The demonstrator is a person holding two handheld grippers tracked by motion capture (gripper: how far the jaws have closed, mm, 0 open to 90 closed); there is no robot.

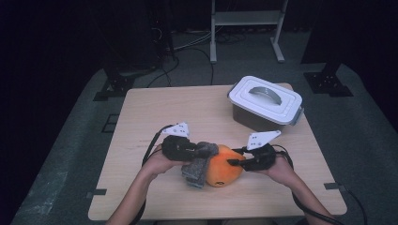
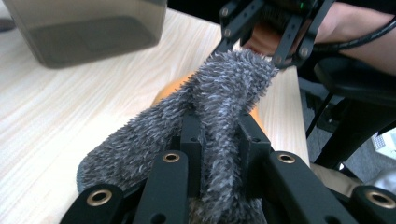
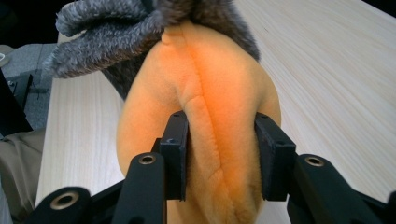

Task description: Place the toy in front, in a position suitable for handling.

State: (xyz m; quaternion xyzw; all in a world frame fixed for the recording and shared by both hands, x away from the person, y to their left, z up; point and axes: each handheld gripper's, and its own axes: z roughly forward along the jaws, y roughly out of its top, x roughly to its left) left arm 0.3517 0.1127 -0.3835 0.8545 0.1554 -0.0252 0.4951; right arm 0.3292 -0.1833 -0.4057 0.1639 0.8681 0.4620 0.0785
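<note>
Jaws of the left gripper (image 2: 219, 140) clench the grey furry cloth (image 2: 219, 93); right gripper (image 3: 222, 154) pinches the orange plush (image 3: 205, 93) it drapes — hold the plush firm, peel steadily

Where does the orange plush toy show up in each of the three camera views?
High view: the orange plush toy lies at the table's near middle, between both grippers.
Left gripper view: centre, an orange sliver behind the grey furry cloth.
Right gripper view: centre, large, between the fingers.
Shared landmark: the grey furry cloth.
</note>
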